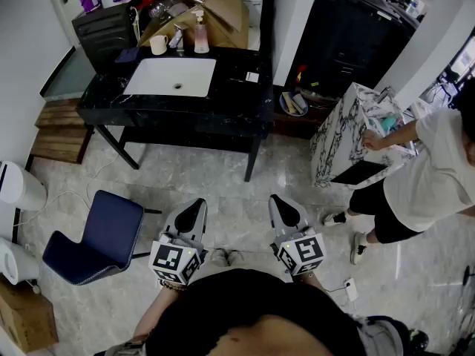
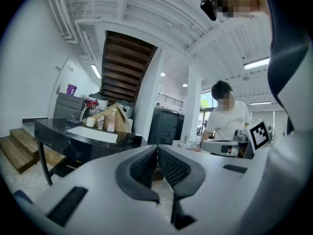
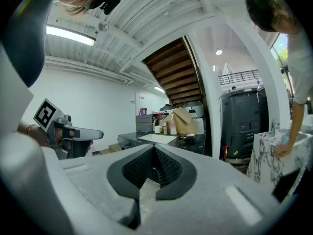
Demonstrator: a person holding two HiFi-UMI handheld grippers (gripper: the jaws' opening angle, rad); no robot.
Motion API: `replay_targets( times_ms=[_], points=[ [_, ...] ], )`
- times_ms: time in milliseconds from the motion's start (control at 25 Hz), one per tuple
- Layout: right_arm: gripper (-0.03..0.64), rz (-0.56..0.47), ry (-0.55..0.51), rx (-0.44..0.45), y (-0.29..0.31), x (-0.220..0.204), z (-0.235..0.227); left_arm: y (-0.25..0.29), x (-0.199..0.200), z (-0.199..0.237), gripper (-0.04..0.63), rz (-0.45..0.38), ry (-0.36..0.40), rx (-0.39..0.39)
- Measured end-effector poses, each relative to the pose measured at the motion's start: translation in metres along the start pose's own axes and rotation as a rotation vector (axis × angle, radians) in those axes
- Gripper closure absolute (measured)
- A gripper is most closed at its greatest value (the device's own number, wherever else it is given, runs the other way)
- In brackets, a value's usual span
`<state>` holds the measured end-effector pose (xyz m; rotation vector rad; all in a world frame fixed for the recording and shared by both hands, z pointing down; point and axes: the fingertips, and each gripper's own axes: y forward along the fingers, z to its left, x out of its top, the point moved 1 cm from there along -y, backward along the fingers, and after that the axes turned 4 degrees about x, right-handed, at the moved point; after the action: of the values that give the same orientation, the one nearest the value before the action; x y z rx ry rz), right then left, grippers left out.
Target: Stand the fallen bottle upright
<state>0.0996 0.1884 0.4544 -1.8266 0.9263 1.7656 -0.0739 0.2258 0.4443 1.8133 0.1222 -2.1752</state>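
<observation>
A pale pump bottle [image 1: 201, 34] stands upright at the back edge of the black surface [image 1: 237, 102], beside a cup [image 1: 158, 44]. A small dark thing [image 1: 251, 77] with a white end lies near the right edge, too small to identify. The left gripper [image 1: 199, 203] and right gripper [image 1: 276, 199] are closed and empty, over the floor [image 1: 223, 184], well apart from the surface's front edge.
</observation>
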Motion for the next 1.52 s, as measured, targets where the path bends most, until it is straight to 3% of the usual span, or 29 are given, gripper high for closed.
replay_targets(
  times_ms=[160,360,720,920,1000,1080,1160,1360,1520],
  points=[
    [0.614,-0.001,0.001,-0.007,0.001,0.001,-0.002,0.003,-0.001,-0.013,0.589,0.042,0.048,-0.061],
    [0.612,-0.013,-0.018,-0.013,0.005,0.008,-0.002,0.004,0.010,0.000,0.589,-0.008,0.050,-0.024],
    [0.612,-0.020,-0.081,-0.012,0.011,0.010,-0.005,0.006,0.003,0.014,0.589,0.010,0.046,0.007],
    [0.612,-0.073,-0.023,-0.051,0.008,0.016,-0.013,0.008,0.000,0.014,0.589,0.005,0.027,0.015],
    [0.563,-0.101,-0.001,-0.056,0.008,0.017,-0.018,0.008,-0.003,0.016,0.589,0.008,0.025,0.019],
    [0.436,-0.107,0.017,-0.064,0.009,0.016,-0.023,0.009,-0.004,0.019,0.589,0.011,0.023,0.027],
    [0.367,-0.101,0.024,-0.071,0.011,0.014,-0.027,0.009,-0.005,0.022,0.589,0.014,0.019,0.037],
    [0.276,-0.073,-0.010,-0.104,0.021,0.012,-0.040,0.013,-0.005,0.026,0.589,0.018,0.013,0.053],
    [0.261,-0.080,-0.013,-0.121,0.026,0.013,-0.053,0.019,-0.007,0.029,0.589,0.019,0.005,0.062]
  ],
)
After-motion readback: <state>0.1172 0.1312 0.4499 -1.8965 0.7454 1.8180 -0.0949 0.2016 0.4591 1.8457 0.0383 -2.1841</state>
